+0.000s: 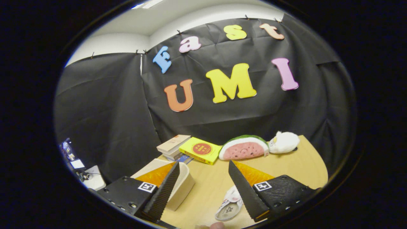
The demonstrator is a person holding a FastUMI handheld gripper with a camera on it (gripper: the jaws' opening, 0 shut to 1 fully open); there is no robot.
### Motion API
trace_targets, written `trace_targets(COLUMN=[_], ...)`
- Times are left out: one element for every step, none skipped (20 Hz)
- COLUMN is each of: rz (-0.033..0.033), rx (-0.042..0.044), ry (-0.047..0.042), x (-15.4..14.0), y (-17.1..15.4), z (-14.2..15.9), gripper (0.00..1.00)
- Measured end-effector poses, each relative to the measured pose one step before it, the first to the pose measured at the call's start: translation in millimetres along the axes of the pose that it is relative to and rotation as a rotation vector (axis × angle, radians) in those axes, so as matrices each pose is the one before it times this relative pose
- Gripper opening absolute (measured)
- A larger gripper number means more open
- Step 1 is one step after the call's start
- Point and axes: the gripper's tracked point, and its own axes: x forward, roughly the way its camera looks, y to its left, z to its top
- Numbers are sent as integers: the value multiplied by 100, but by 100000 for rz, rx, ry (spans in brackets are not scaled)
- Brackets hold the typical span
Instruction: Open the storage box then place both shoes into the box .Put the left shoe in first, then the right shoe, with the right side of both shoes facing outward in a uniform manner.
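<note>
My gripper (203, 168) is open, held above the wooden table (295, 165), with nothing between its fingers. A cream storage box (182, 187) sits on the table under and just beyond the left finger (165, 190), which hides much of it. I cannot tell whether its lid is open. A white shoe (229, 206) lies on the table low between the fingers, close against the right finger (246, 194), its sole side turned up. The right finger covers part of it.
At the table's far side lie a stack of books (173, 147), a yellow box (200, 150), a watermelon-slice plush (243, 148) and a white plush toy (284, 142). Off the table to the left stands a small white unit with cables (92, 179).
</note>
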Motion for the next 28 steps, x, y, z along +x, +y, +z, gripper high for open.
trace_targets(rz=[2624,2045,1273,980,611,1056,801,623,523,279,632,1257,1544,1398,1367,355,636,407,1334,2187,2206,1508,1540,621,917,-18,236,923], rx=[2844,2808,2608,2112,1898,2133,2222,2150,1594,969,1755,2660,3442,4124,4560,4428,4297,3451,3907,5066,4495,4519,4170,2815,2131,991,348,272], ry=[2934,3041,2236,2002,1950,2011,2115,2192,2969,2672,3113,2412,2263,2209,2241,1873,1817,1179,1300,1641,1992,2718,1759,1664,736,790,322,-68], x=[561,416,574,674,817,956,1023,899,1107,1110,899,821,790,908,746,638,542,416,393,447,556,529,355,296,-117,-46,-184,-429], y=[712,569,493,540,456,560,446,288,184,6,-23,245,277,154,33,-76,-109,-263,-28,172,234,138,64,59,272,173,190,335], z=[-1092,-1010,-912,-1000,-830,-1012,-962,-982,-1138,-1109,-931,-923,-662,-620,-548,-369,-415,-208,-267,-186,-235,-193,-88,-121,-101,16,59,218], gripper=[95,95,95,95,95,95,95,95,95,95,95,95,95,95,95,95,95,95,95,95,95,95,95,95,95,94,93,86])
